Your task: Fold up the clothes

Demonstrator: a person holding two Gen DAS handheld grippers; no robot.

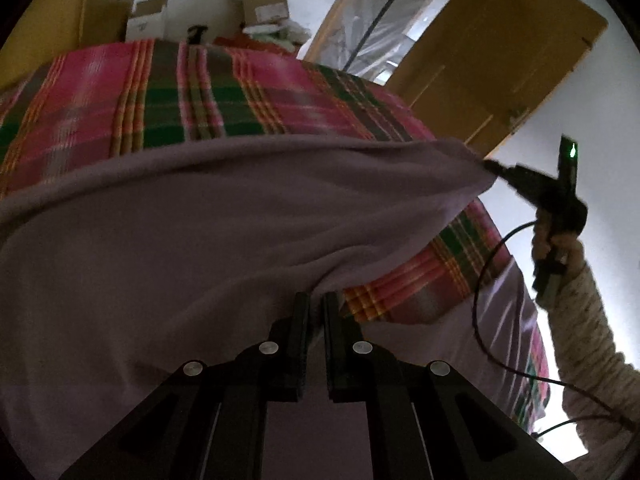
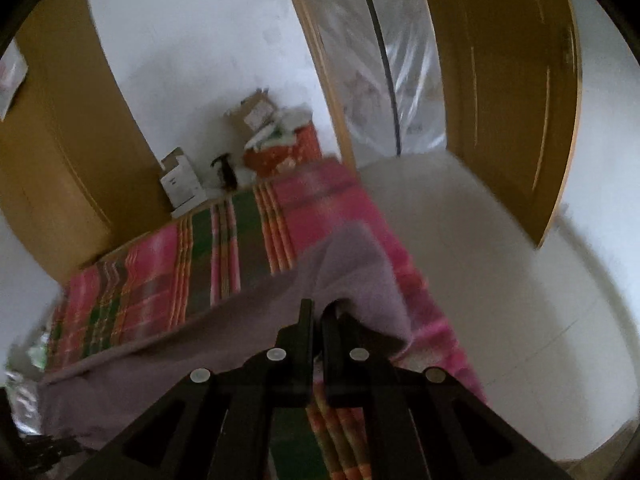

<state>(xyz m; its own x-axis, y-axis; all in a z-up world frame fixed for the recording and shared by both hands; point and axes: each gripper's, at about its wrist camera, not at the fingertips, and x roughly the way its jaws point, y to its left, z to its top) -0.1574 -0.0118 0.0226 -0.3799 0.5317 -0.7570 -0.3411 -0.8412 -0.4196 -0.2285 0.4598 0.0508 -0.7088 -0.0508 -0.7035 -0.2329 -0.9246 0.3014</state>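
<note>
A bedroom in a home. A bed under a pink and green plaid cover fills the floor between white walls, its far edge close to a tall wooden wardrobe. By the far corner of the bed sit cardboard boxes and an orange bag (stuffed with what looks like white packaging). A wooden door stands open beside a doorway hung with clear plastic sheet.

Both fisheyes are looking forward along their own fingers, low and close over the plaid bed cover. The left view is facing across it, catching the right gripper at right; both are sharing the far-wall boxes and doorway.
</note>
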